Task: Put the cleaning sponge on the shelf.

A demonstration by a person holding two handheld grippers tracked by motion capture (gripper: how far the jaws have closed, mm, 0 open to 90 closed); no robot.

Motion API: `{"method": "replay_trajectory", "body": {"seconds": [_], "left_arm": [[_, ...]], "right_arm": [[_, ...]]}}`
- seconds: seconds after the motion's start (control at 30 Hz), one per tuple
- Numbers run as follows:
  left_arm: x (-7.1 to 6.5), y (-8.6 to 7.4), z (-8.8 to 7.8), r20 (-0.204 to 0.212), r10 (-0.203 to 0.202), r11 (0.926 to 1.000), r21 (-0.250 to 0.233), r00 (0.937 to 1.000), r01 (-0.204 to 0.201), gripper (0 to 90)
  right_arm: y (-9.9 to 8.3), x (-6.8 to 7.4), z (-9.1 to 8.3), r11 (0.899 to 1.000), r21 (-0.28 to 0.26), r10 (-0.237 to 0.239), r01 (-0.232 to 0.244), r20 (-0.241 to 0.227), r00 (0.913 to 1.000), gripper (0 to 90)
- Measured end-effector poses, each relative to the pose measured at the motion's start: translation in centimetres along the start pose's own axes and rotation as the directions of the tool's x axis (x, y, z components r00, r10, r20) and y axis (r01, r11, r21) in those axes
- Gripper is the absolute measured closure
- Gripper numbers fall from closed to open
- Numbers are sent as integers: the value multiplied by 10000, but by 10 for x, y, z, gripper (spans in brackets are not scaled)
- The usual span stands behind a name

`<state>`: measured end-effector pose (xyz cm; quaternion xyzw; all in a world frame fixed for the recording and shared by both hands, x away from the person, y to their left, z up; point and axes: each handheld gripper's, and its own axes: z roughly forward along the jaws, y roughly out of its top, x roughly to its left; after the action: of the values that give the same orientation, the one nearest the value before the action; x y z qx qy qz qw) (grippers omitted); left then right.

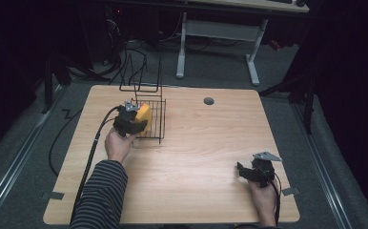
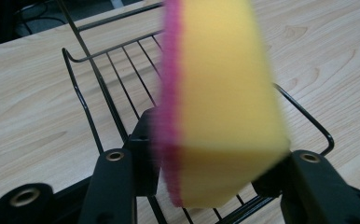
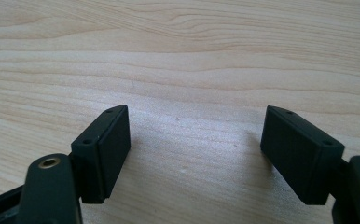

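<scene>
One yellow sponge [image 2: 225, 93] with a pink face sits clamped between my left gripper [image 1: 133, 121] jaws, held over the black wire basket [image 1: 157, 119]. My right gripper [image 3: 194, 154] rests spread wide above bare table [image 3: 192, 56]. I see no readable writing.

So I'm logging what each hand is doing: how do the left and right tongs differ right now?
The left tongs are shut on the sponge; the right tongs are open and hold nothing. The left tongs are over the wire rack at the table's far left; the right tongs are at its near right, above bare wood. Both have black jaws and are hand-held.
</scene>
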<state>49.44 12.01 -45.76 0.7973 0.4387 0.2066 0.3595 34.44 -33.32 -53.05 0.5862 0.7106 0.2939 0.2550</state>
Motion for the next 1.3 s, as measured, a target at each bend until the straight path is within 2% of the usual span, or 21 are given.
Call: {"method": "replay_trajectory", "body": {"seconds": [0.17, 0.33, 0.5, 0.83, 1.0, 1.1, 1.3], "left_arm": [[0, -1, 1, 64, -41, 10000, -15, 10000, 41, 525], [1, -1, -1, 51, -100, 9999, -99, 9999, 100, 473], [1, -1, -5, 93, -185, 9994, -295, 9998, 188, 400], [4, -4, -17, 206, -176, 9987, -479, 9996, 185, 339], [5, -7, -22, 156, -301, 9973, -670, 9994, 311, 323], [6, -9, -26, 47, -269, 9974, -663, 9996, 271, 315], [5, -11, -35, 120, -186, 9972, -728, 9998, 194, 310]], "right_arm": [[0, 0, 0, 10000, 11, 15, -15, -3, 10000, 243], [0, 0, 0, 10000, 13, 20, -20, -3, 10000, 243], [0, 0, 0, 10000, 15, 20, -20, -3, 10000, 243], [0, 0, 0, 10000, 14, 20, -20, -2, 10000, 243], [0, 0, 0, 10000, 15, 21, -21, -4, 10000, 243], [0, 0, 0, 10000, 16, 23, -23, -3, 10000, 243], [0, 0, 0, 10000, 15, 23, -23, -2, 10000, 243]]}}
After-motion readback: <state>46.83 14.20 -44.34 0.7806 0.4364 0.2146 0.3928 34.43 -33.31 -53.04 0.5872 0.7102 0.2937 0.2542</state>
